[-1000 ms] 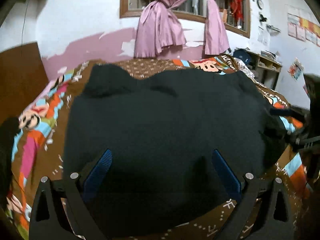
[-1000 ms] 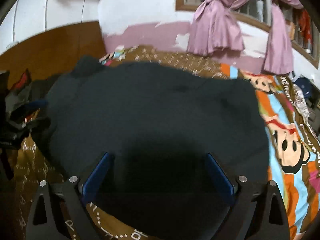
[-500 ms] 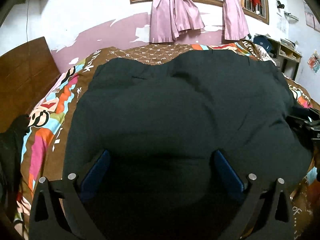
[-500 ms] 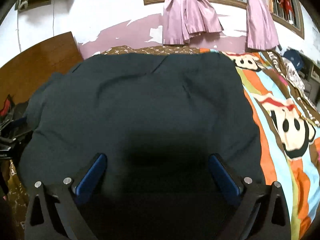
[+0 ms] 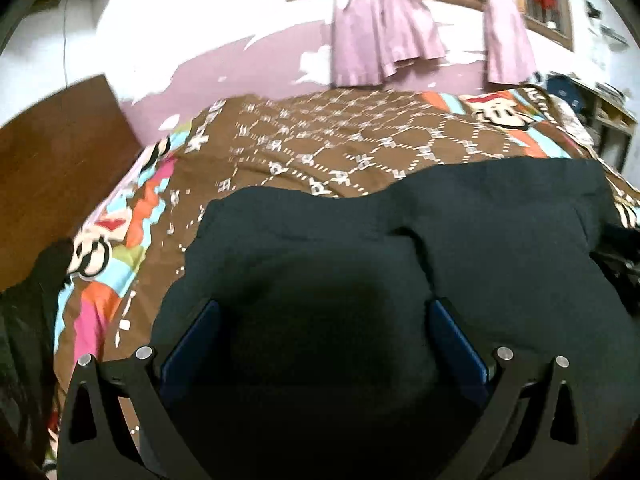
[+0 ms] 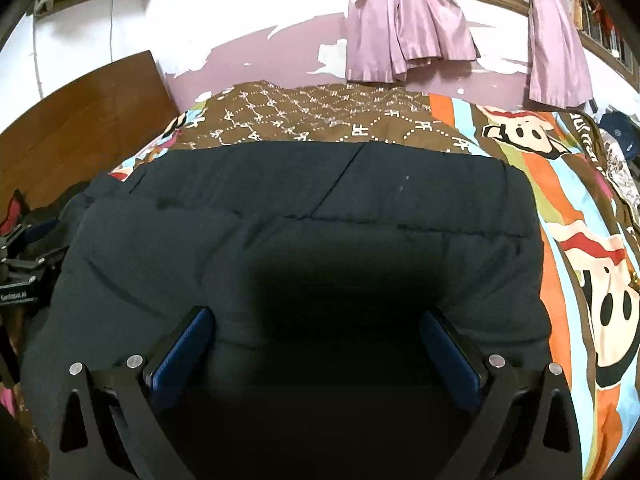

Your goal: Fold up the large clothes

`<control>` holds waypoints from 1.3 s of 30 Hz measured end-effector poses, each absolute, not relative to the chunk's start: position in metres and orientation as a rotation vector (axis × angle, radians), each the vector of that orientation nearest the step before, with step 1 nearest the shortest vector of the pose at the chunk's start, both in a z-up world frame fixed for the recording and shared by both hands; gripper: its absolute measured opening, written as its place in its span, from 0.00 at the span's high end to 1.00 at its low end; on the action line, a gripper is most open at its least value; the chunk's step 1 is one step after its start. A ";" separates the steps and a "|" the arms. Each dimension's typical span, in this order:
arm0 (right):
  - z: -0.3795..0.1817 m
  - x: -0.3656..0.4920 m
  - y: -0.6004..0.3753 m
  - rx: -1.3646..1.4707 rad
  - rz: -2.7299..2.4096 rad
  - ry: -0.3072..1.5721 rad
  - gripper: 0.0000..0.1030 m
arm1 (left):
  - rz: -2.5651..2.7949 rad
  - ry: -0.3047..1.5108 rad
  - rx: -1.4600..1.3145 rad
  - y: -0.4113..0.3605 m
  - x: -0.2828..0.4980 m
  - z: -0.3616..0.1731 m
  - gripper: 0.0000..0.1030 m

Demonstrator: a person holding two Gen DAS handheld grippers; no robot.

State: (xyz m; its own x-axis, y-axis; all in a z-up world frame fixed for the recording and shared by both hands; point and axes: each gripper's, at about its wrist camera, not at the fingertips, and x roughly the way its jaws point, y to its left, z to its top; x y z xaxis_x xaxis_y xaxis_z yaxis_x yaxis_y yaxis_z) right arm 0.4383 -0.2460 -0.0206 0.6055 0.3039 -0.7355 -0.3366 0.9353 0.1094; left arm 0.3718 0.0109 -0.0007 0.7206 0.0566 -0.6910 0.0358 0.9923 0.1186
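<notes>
A large dark padded garment (image 5: pixel 400 260) lies spread on the bed; in the right wrist view (image 6: pixel 320 208) its stitched seams show. My left gripper (image 5: pixel 322 320) is open, its blue pads (image 5: pixel 192 340) wide apart just above the garment's near part. My right gripper (image 6: pixel 316 328) is open too, with blue pads (image 6: pixel 184 344) wide apart over the garment's near part. The left gripper also shows at the left edge of the right wrist view (image 6: pixel 24 248). Nothing is held in either.
The bed has a brown and cartoon-print cover (image 5: pixel 340 148) (image 6: pixel 580 240). A wooden headboard (image 5: pixel 52 160) (image 6: pixel 80 120) stands on the left. Pink curtains (image 6: pixel 408 20) hang on the far wall. Dark clothes (image 5: pixel 24 320) lie at the left edge. A shelf (image 5: pixel 612 120) stands far right.
Both grippers have drawn back towards the near side of the bed; more bed cover now shows beyond the garment's far edge. Both stay open.
</notes>
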 end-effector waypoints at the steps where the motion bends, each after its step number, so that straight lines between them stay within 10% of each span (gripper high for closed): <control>1: -0.021 0.443 -0.246 -0.045 0.369 0.843 0.00 | 0.015 0.777 0.111 0.015 0.378 -0.004 0.01; 39: -0.054 0.477 -0.254 0.010 0.331 0.881 0.00 | -0.011 0.784 -0.059 0.035 0.414 -0.034 0.00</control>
State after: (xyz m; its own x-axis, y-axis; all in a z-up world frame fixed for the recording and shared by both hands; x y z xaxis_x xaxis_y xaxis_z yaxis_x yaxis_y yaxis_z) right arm 0.4770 -0.2537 -0.0542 0.5889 0.2882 -0.7551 -0.2802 0.9491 0.1437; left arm 0.4139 0.0351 -0.0341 0.7081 -0.0313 -0.7054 -0.0123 0.9983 -0.0566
